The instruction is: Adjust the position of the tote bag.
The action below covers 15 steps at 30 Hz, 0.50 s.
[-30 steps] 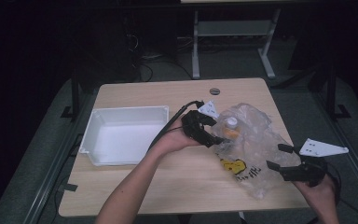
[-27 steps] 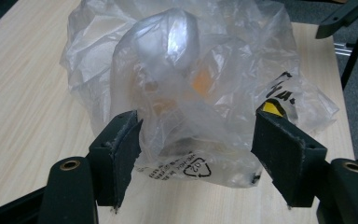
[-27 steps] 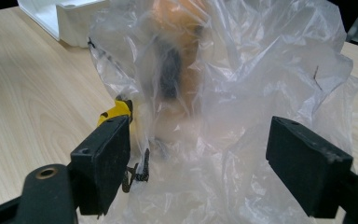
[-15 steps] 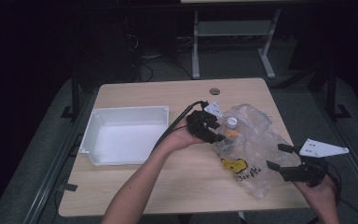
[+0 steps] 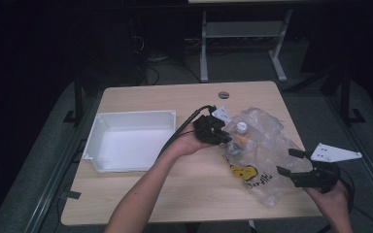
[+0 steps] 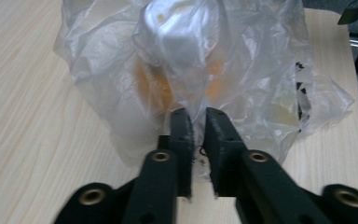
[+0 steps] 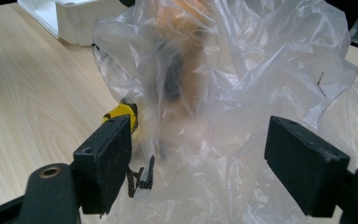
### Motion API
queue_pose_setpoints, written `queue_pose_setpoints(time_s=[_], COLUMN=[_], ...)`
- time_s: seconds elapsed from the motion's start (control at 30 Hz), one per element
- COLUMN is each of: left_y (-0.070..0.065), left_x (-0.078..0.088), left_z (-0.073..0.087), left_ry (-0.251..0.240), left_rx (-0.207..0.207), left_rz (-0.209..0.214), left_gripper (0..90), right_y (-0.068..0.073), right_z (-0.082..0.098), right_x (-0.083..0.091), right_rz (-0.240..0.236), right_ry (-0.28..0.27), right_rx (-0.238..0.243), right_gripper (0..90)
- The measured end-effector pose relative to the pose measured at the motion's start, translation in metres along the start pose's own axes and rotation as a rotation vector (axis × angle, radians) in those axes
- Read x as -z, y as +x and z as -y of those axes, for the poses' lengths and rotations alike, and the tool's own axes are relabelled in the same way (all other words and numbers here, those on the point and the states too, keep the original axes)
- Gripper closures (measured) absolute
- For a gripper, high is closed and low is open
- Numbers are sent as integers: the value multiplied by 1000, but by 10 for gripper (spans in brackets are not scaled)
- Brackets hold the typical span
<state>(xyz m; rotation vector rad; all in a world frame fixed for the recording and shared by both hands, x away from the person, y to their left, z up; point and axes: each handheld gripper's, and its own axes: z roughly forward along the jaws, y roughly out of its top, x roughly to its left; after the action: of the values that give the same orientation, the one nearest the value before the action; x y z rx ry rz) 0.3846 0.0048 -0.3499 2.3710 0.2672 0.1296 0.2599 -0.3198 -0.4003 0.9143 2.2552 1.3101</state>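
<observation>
A crumpled clear plastic bag (image 5: 264, 145) with a yellow print (image 5: 243, 172) lies on the right half of the wooden table (image 5: 175, 194). Inside it is a bottle with a white cap (image 5: 242, 127) and orange contents. My left gripper (image 5: 222, 138) is at the bag's left edge. Its jaws have just been closing and now pinch the bag's film (image 6: 242, 56) between them, right under the bottle (image 6: 177, 37). My right gripper (image 5: 287, 162) stands open at the bag's near right corner, with the bag's film (image 7: 242, 60) bulging between its wide-apart jaws.
An empty white tray (image 5: 131, 114) sits on the left half of the table; its corner (image 7: 74, 14) is also in the right gripper view. A round hole (image 5: 223, 94) is near the table's far edge. Dark floor and a metal stand lie beyond.
My left gripper shifted slightly toward the bag's left edge and its jaws came together on the film. The right gripper stayed where it was.
</observation>
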Motion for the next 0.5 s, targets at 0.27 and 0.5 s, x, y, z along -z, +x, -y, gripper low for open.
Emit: queue_pose_setpoints(time_s=[0.27,0.5], left_y=[3,2], left_x=[3,5], left_z=[6,8], left_ry=[5,9], left_rx=[6,5], left_rz=[8,-3], left_gripper=[892,896], right_y=[0,1], right_z=[-1,-1], right_x=[-1,0], right_rz=[4,6], right_ry=[-2,-5], right_rx=[1,2], right_gripper=[223,224])
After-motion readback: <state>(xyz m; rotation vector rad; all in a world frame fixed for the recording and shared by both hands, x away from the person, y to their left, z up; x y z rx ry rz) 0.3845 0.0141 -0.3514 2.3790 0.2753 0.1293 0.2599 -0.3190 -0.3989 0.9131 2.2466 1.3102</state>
